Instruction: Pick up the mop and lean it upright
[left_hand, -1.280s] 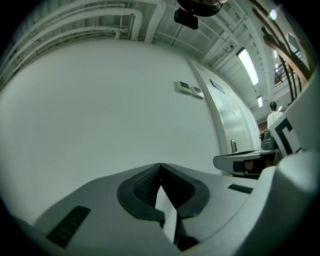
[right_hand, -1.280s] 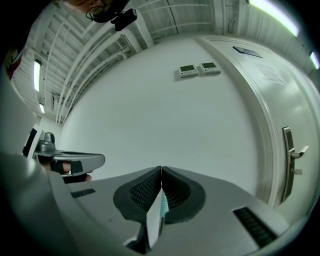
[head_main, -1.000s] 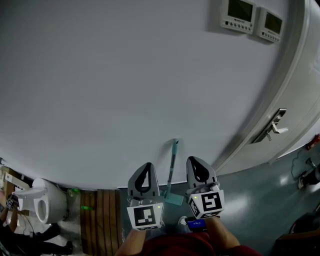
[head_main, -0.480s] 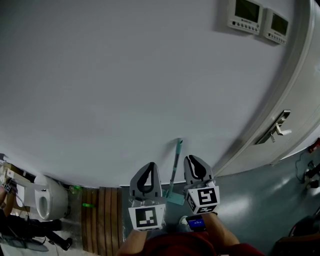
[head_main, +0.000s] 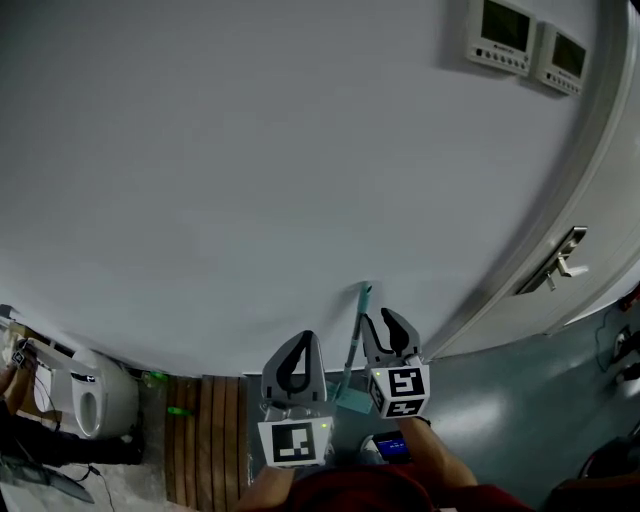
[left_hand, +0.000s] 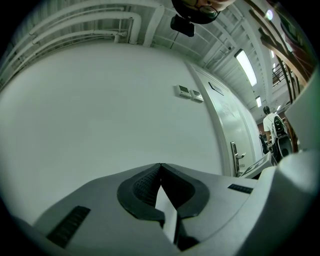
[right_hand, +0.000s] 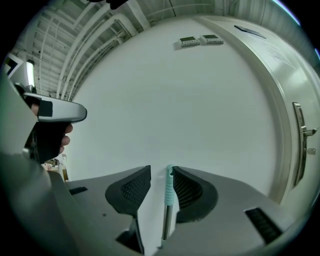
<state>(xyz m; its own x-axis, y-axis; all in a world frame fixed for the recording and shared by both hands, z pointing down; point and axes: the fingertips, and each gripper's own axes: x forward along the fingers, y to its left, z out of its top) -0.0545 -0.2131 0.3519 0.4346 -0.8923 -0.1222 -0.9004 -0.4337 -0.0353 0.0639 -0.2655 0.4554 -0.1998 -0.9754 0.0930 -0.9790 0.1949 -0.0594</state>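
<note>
Mop (head_main: 364, 300) rests against wall (head_main: 250, 180), right gripper (right_hand: 160, 172) jaws just opened around handle, left gripper (left_hand: 160, 166) closed, empty; careful withdrawal likely next.

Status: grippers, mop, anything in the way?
Left gripper shut, empty. Right gripper jaws just opening, mop loose between them, upright against wall. Nothing blocking.

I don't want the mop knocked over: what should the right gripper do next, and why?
Probably draw the right gripper straight back. Its jaws have just been opening, and the mop handle stands free between them, close to one pad, leaning on the wall.
</note>
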